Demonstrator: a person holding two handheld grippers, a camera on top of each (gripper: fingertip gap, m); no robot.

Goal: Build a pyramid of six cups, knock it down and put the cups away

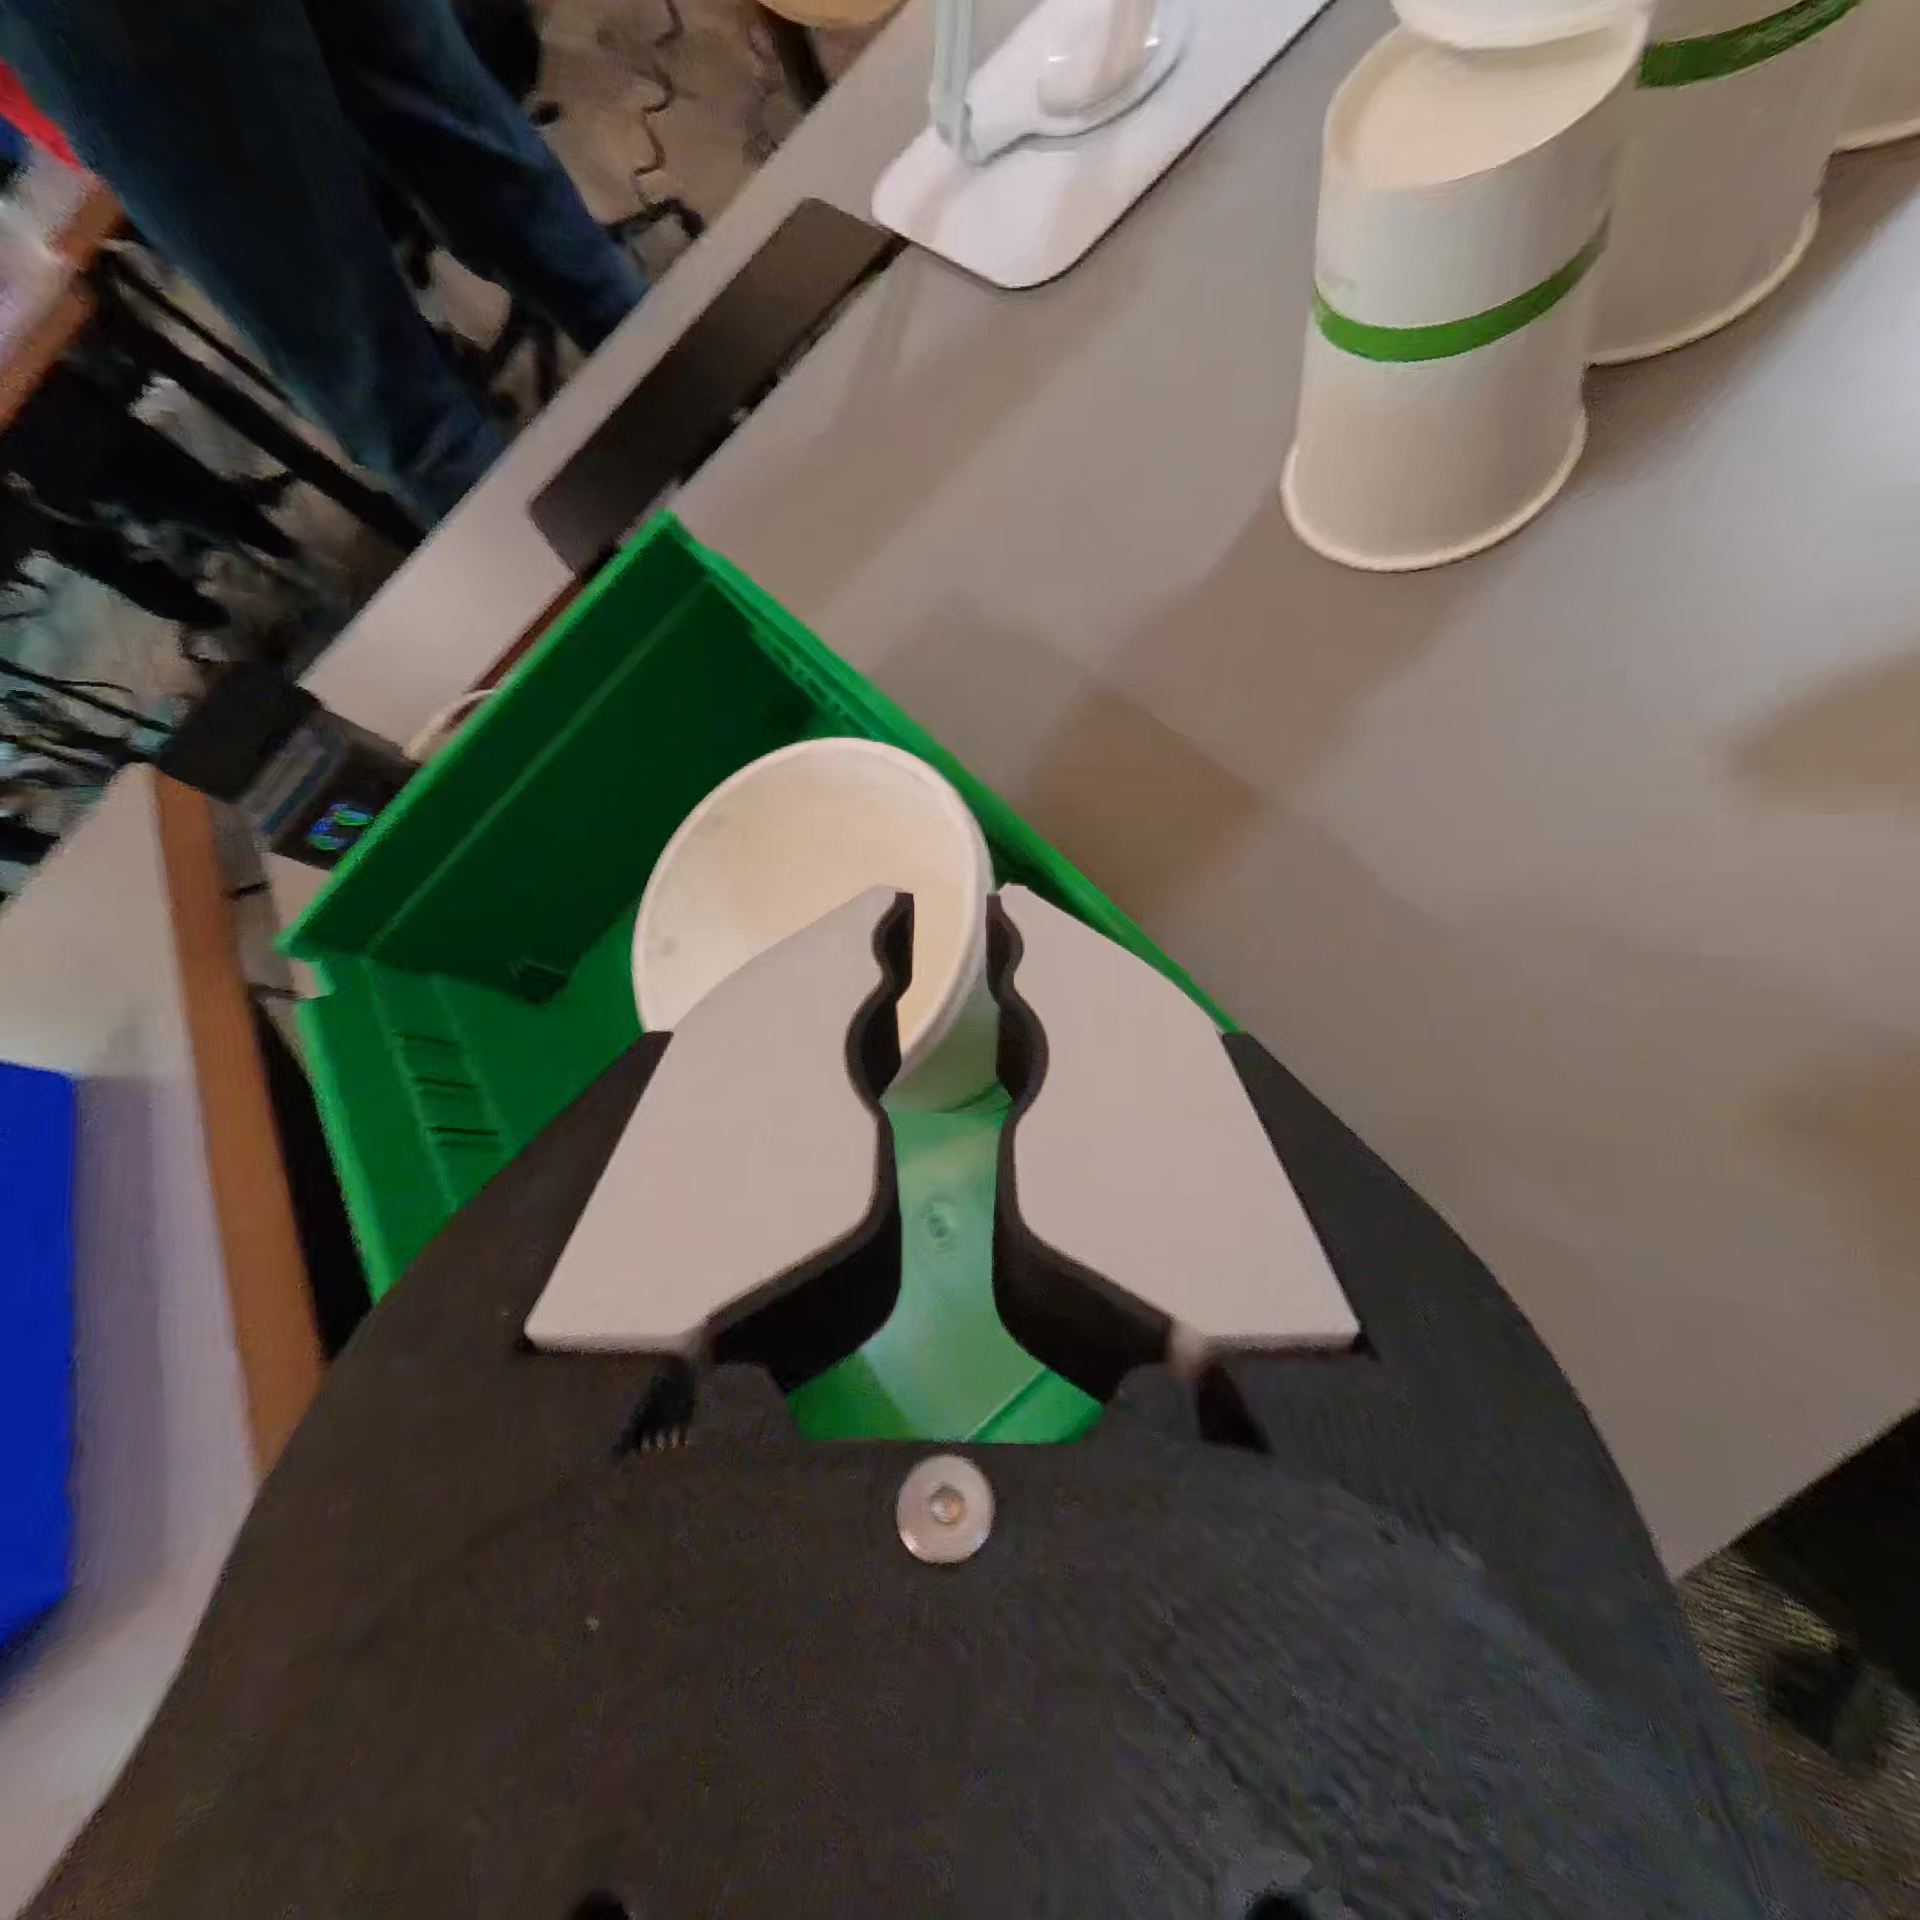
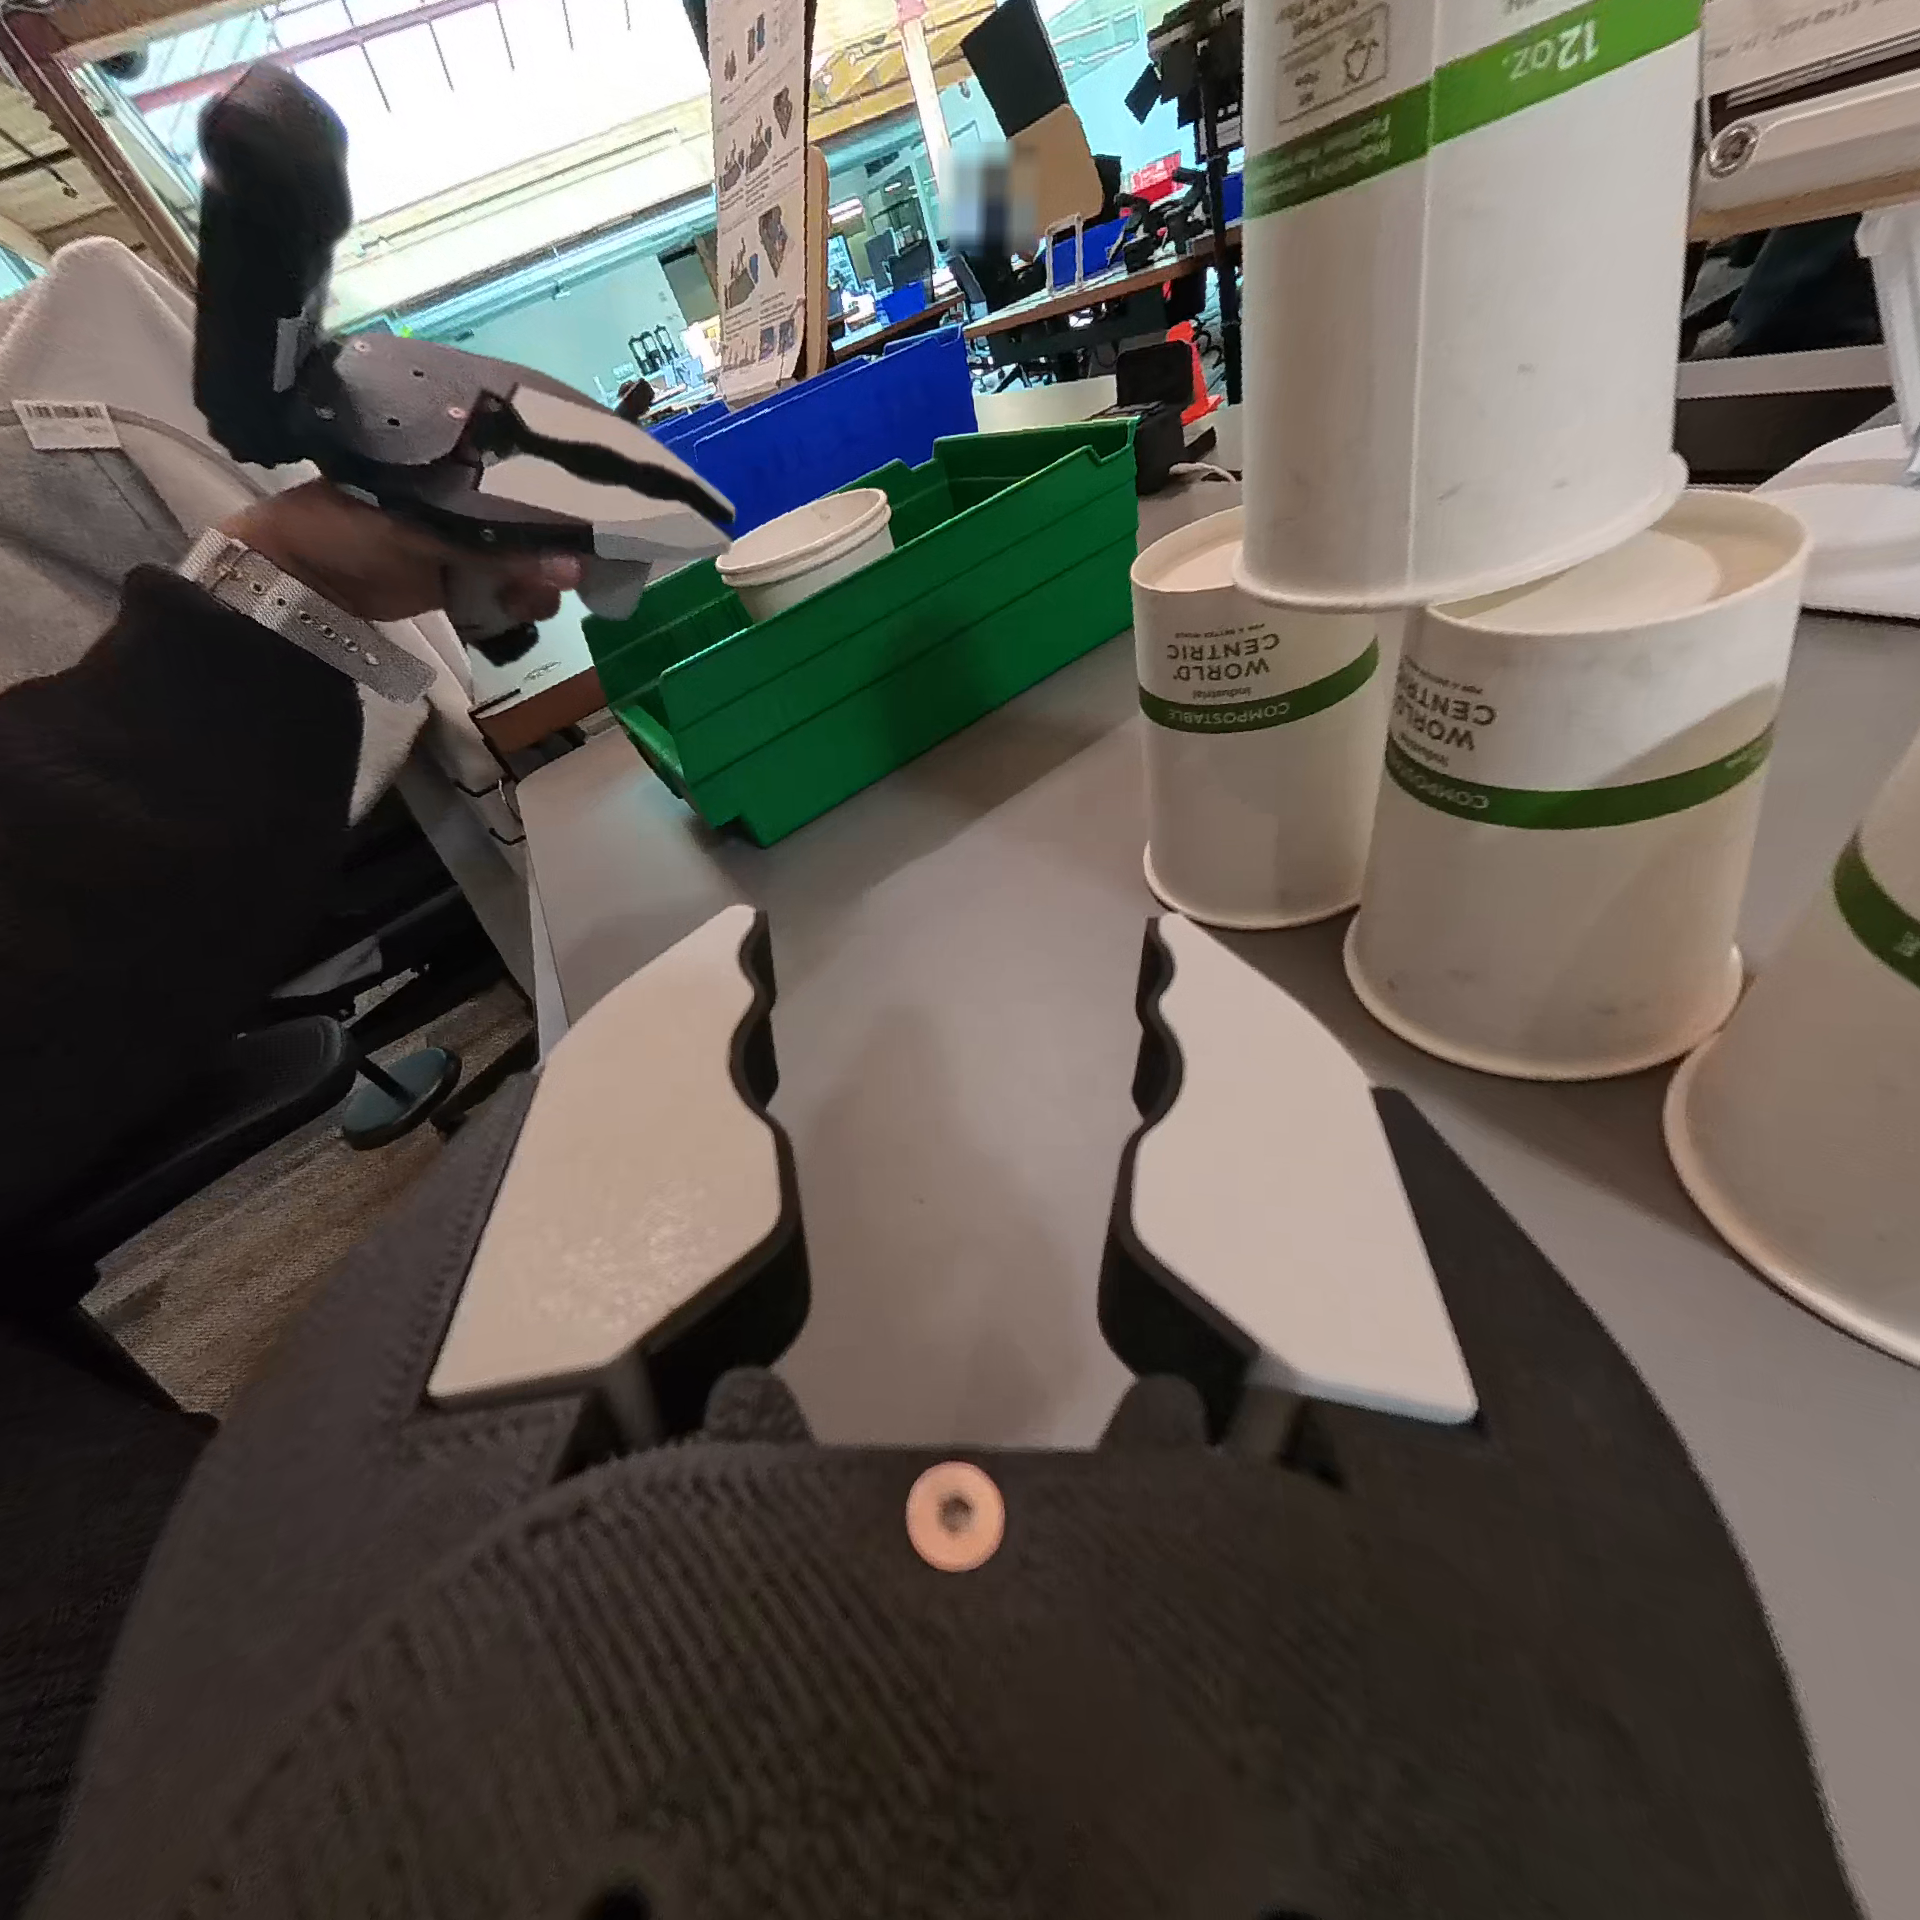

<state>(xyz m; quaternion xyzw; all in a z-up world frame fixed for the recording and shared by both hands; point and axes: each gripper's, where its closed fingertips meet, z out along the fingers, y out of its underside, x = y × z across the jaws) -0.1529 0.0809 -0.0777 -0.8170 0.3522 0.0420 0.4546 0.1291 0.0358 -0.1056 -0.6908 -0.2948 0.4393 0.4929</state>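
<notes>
My left gripper (image 1: 948, 904) hangs over a green plastic bin (image 1: 540, 831) and is shut on the wall of a white paper cup (image 1: 790, 862), one finger inside the rim and one outside. The right wrist view shows the same gripper (image 2: 707, 530) at the rim of that cup (image 2: 810, 551), which stands upright in the bin (image 2: 894, 665). My right gripper (image 2: 956, 935) is open and empty, low over the grey table (image 2: 935, 852). It is just left of a stack of upside-down white cups with green bands (image 2: 1558, 810), with one cup (image 2: 1455, 312) on top of two others.
The stacked cups also show in the left wrist view (image 1: 1444, 343), next to a white stand base (image 1: 1039, 135). Blue bins (image 2: 831, 436) stand behind the green bin. A person's sleeved arm (image 2: 156, 831) and an office chair (image 2: 260, 1049) are at the table's left edge.
</notes>
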